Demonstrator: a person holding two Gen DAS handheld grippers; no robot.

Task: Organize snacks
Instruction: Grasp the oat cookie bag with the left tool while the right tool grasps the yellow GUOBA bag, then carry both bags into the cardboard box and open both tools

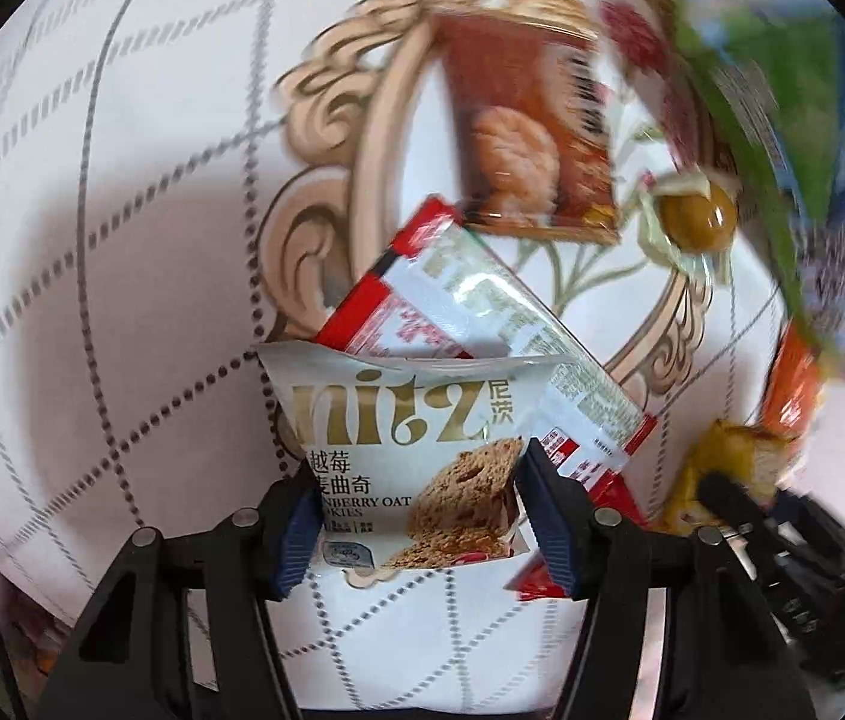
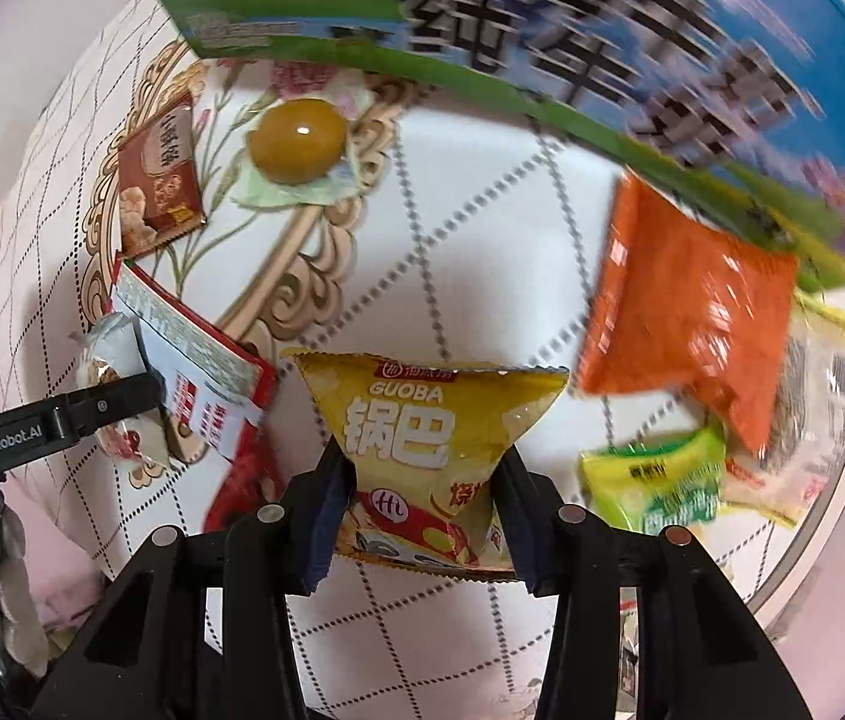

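My left gripper (image 1: 416, 504) is shut on a white cranberry oat cookie packet (image 1: 404, 438) and holds it above the table. A red and white packet (image 1: 476, 330) lies just beyond it. My right gripper (image 2: 422, 516) is shut on a yellow Guoba packet (image 2: 422, 420). The left gripper (image 2: 116, 396) with its white cookie packet (image 2: 122, 438) shows at the left of the right wrist view. The yellow packet and right gripper show at the lower right of the left wrist view (image 1: 716, 468).
On the patterned tablecloth (image 1: 122, 240) lie a brown snack packet (image 2: 161, 174), a round yellow jelly cup (image 2: 296, 141), an orange packet (image 2: 686, 306) and a green-yellow packet (image 2: 656, 480). A large blue and green box (image 2: 542, 30) stands behind them.
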